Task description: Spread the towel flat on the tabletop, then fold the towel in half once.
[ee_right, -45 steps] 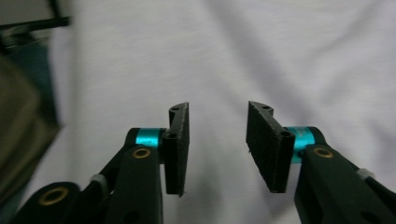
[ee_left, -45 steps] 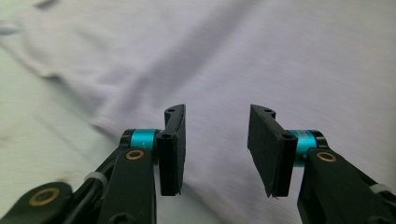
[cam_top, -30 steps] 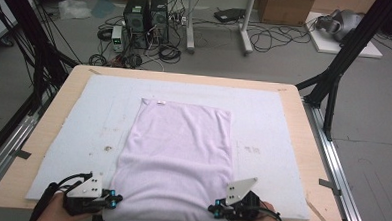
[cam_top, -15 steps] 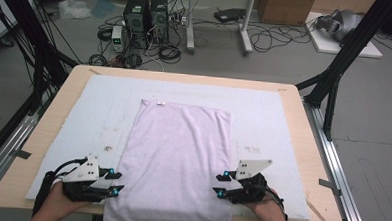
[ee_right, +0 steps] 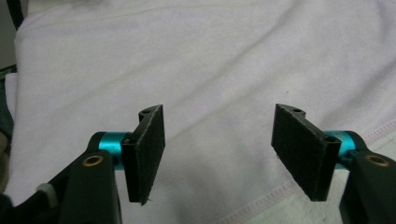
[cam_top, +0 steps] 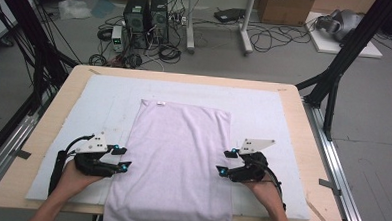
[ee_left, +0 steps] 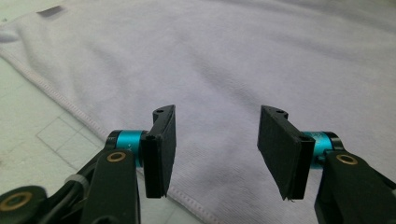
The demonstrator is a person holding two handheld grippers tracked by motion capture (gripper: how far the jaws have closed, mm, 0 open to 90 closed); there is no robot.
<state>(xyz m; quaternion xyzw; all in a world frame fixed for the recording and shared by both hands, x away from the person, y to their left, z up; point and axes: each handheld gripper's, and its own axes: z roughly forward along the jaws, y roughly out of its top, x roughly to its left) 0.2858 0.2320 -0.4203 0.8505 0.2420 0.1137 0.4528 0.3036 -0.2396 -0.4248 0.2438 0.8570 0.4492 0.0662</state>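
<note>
A pale lilac towel (cam_top: 180, 150) lies flat on the white mat (cam_top: 263, 118), and its near end hangs over the table's front edge. My left gripper (cam_top: 123, 157) sits at the towel's left edge and points in over it. My right gripper (cam_top: 226, 162) is at the right edge, facing the left one. The jaws of both have just been opening, and nothing is between them. In the left gripper view the open left gripper (ee_left: 217, 116) hovers over the towel's hemmed edge (ee_left: 196, 205). The right gripper view has the right gripper (ee_right: 218, 114) open above the towel (ee_right: 210, 56).
The mat covers most of a wooden table (cam_top: 307, 145). Black frame posts (cam_top: 335, 76) stand at the table's far corners. Computer towers (cam_top: 145, 13) and cables lie on the floor beyond. A small label (cam_top: 160, 104) marks the towel's far edge.
Both grippers have moved away from the towel's near corners at the front edge, forward along its sides. Their jaws have opened. The towel lies still.
</note>
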